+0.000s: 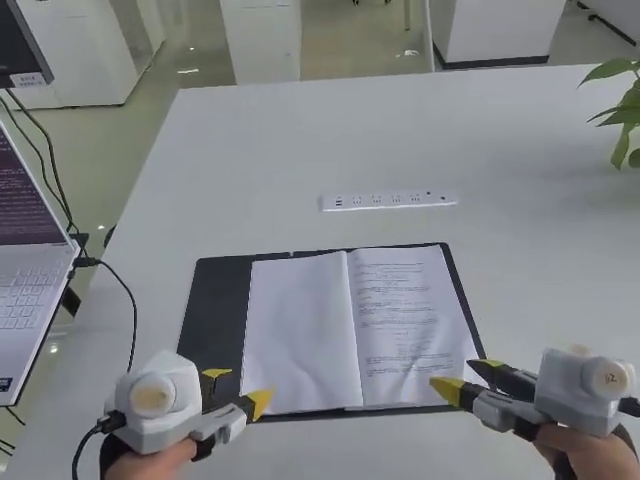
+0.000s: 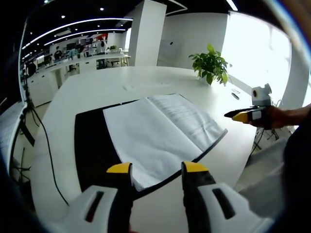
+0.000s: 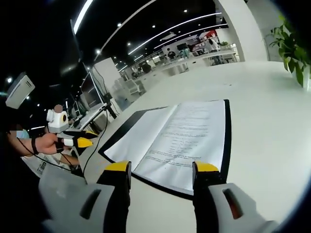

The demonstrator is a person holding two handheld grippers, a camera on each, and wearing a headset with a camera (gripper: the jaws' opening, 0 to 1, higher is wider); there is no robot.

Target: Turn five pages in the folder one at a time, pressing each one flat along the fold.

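A black open folder (image 1: 215, 300) with white pages lies on a white table (image 1: 300, 130) in a bright office; left gripper (image 1: 238, 388) and right gripper (image 1: 458, 380) hover nearby, jaws spread, empty.

We are seeing a matt black folder (image 1: 215, 310) holding smooth paper pages (image 1: 300, 335) on a smooth, faintly glossy table (image 1: 300, 140); at its twelve o'clock, a plastic power strip (image 1: 388, 200).

Laptop (image 1: 22, 290) cut off by the left edge of the head view, screen text unreadable. Plant (image 1: 622, 105) clipped by the right edge, upper right. Print on the right page (image 1: 400, 315) too small to read. Power strip (image 1: 388, 201) sockets too small to count. Left hand (image 1: 150, 462) and right hand (image 1: 590, 455) both cropped by the bottom edge.
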